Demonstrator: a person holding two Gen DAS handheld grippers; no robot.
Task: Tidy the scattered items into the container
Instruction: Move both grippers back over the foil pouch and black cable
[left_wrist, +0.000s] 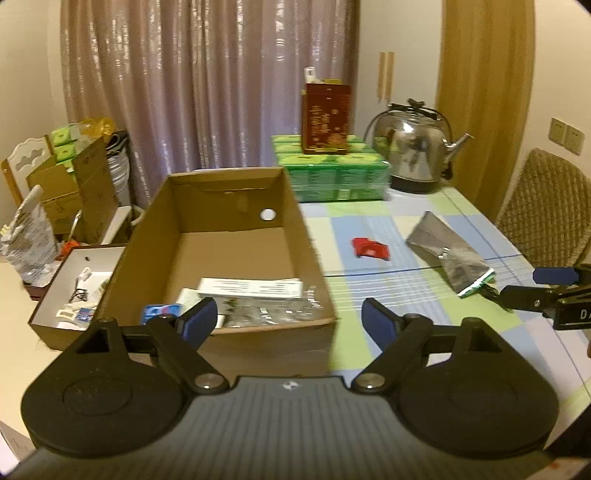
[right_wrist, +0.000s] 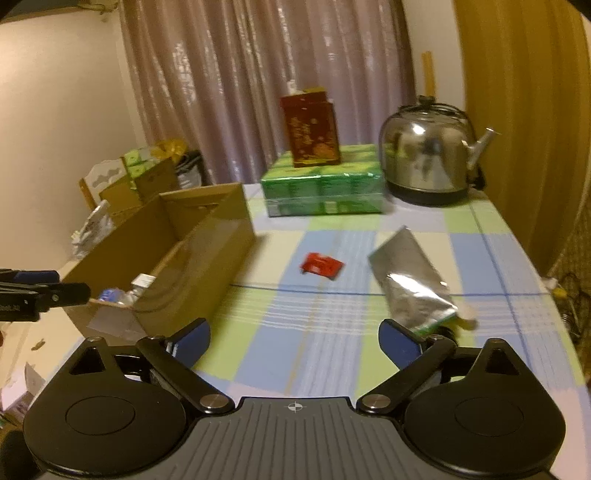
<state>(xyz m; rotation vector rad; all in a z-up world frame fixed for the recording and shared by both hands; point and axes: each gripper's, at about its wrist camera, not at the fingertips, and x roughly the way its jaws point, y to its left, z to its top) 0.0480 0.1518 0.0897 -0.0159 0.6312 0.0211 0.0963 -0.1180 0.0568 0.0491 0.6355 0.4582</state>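
Note:
An open cardboard box (left_wrist: 295, 221) stands on the table's left side and holds papers, clear packets and a blue item (left_wrist: 159, 310); it also shows in the right wrist view (right_wrist: 221, 236). A red packet (left_wrist: 370, 248) (right_wrist: 322, 266) and a silver foil pouch (left_wrist: 448, 253) (right_wrist: 410, 284) lie on the checked tablecloth right of the box. My left gripper (left_wrist: 290, 321) is open and empty above the box's near wall. My right gripper (right_wrist: 293, 341) is open and empty above the cloth, its right finger close to the pouch's near end.
A green wrapped pack (left_wrist: 332, 173) with a red tin (left_wrist: 325, 118) on it and a steel kettle (left_wrist: 413, 155) stand at the table's far end. A small white-lined box (left_wrist: 70, 284) of bits sits left of the cardboard box. A woven chair (left_wrist: 546, 206) stands at the right.

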